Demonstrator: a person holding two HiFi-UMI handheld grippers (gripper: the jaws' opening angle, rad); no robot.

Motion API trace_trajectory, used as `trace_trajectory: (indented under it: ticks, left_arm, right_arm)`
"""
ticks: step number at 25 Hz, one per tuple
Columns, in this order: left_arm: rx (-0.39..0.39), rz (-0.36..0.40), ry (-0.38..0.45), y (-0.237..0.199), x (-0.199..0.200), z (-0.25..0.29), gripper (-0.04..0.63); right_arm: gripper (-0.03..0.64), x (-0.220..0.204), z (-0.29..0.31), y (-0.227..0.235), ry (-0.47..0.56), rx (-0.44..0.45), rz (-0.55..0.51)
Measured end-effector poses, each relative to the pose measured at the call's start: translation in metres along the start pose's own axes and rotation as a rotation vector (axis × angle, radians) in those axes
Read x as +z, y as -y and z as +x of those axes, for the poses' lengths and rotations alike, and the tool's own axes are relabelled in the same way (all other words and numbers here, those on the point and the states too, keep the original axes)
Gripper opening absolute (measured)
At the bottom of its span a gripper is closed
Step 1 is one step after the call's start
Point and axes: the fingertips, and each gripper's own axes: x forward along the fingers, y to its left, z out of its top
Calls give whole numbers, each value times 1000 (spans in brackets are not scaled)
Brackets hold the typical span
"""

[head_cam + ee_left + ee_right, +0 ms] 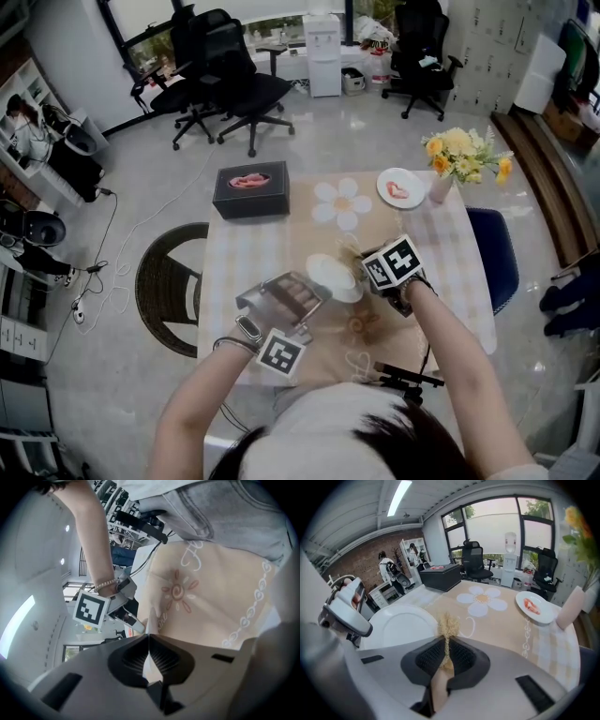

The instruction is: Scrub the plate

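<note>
A white plate [328, 274] is held above the beige tablecloth [375, 328] in the middle of the table. My left gripper [315, 289] is shut on its near-left rim. In the left gripper view the plate [148, 665] shows only as a thin white edge between the jaws of that gripper [148, 637]. My right gripper [446, 641] is shut on a wooden-handled brush [448, 626] with straw-coloured bristles. The bristles stand at the right rim of the plate [401, 627]. The left gripper [356, 625] clamps its far side. In the head view the right gripper [366, 272] sits right of the plate.
A black box [250, 188] stands at the table's far left. A flower-shaped mat [342, 203], a small plate with red food [400, 187] and a vase of yellow flowers [459, 155] lie beyond. A wicker chair [169, 281] is left, a blue chair [497, 258] right.
</note>
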Motion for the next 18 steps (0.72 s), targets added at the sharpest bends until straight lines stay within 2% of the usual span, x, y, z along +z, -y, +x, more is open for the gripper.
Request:
trace_trajectory:
  ticks: [4, 8, 13, 18]
  left_arm:
    - [-2, -77, -25, -2, -4, 2, 17]
    - [-33, -190, -36, 4, -8, 6, 17]
    - [-12, -415, -32, -3, -11, 8, 17]
    - [19, -699, -43, -10, -25, 6, 17]
  right_arm:
    - [32, 12, -21, 4, 83, -22, 119]
    - [32, 21, -42, 5, 159, -60, 160]
    - [32, 24, -61, 7, 208, -123, 144]
    - [32, 29, -75, 4, 273, -158, 179]
